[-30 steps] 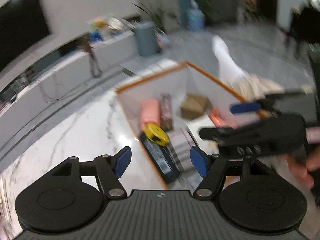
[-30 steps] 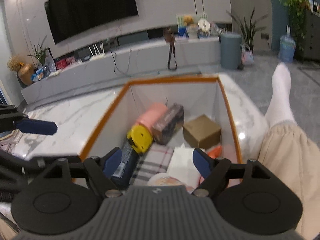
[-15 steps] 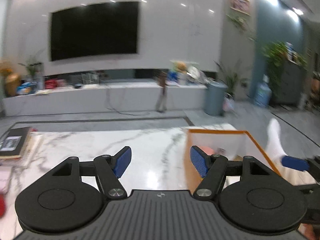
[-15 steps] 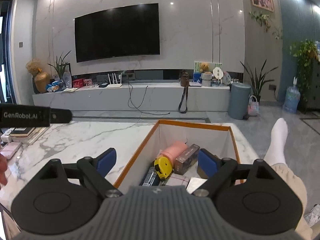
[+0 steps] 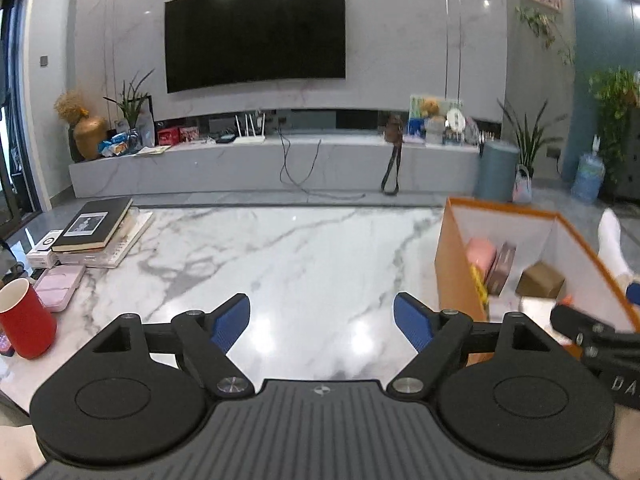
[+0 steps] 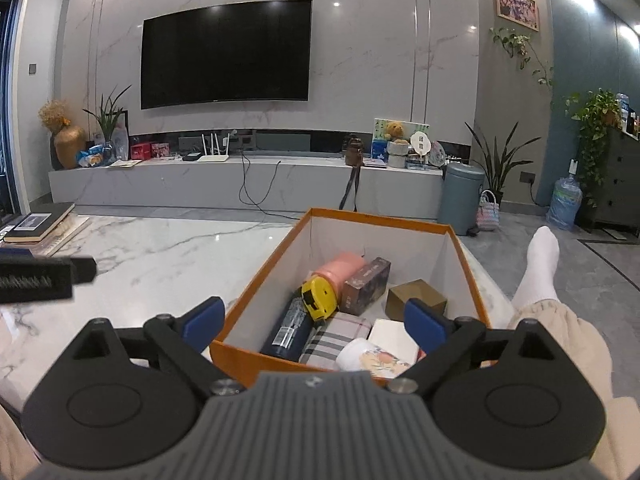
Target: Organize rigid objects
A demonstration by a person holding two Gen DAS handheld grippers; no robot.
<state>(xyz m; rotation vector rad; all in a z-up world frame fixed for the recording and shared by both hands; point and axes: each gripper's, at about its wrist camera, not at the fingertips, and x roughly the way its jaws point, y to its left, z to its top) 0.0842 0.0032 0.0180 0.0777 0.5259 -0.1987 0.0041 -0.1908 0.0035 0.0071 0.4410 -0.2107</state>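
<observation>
An orange box [image 6: 260, 280] stands on the marble table [image 5: 280, 264] and holds a yellow tape measure [image 6: 318, 298], a pink roll [image 6: 340, 266], a dark carton [image 6: 366, 286], a brown cardboard box [image 6: 416, 298], a dark blue bottle [image 6: 286, 332] and a printed white mug [image 6: 368, 356]. My right gripper [image 6: 314, 322] hangs just in front of the box's near wall, its jaws opening with nothing held. My left gripper [image 5: 322, 318] is over bare marble to the left of the box [image 5: 452, 272], its jaws opening on nothing.
At the table's left end are a red cup [image 5: 24, 318], a pink case [image 5: 60, 286] and a stack of books [image 5: 94, 226]. A person's leg in a white sock [image 6: 538, 272] stretches out to the right of the box. A TV wall and low bench lie beyond.
The left gripper swung left from above the box to over bare marble, levelled out and spread its jaws. The right gripper drew back from the box and its jaws widened.
</observation>
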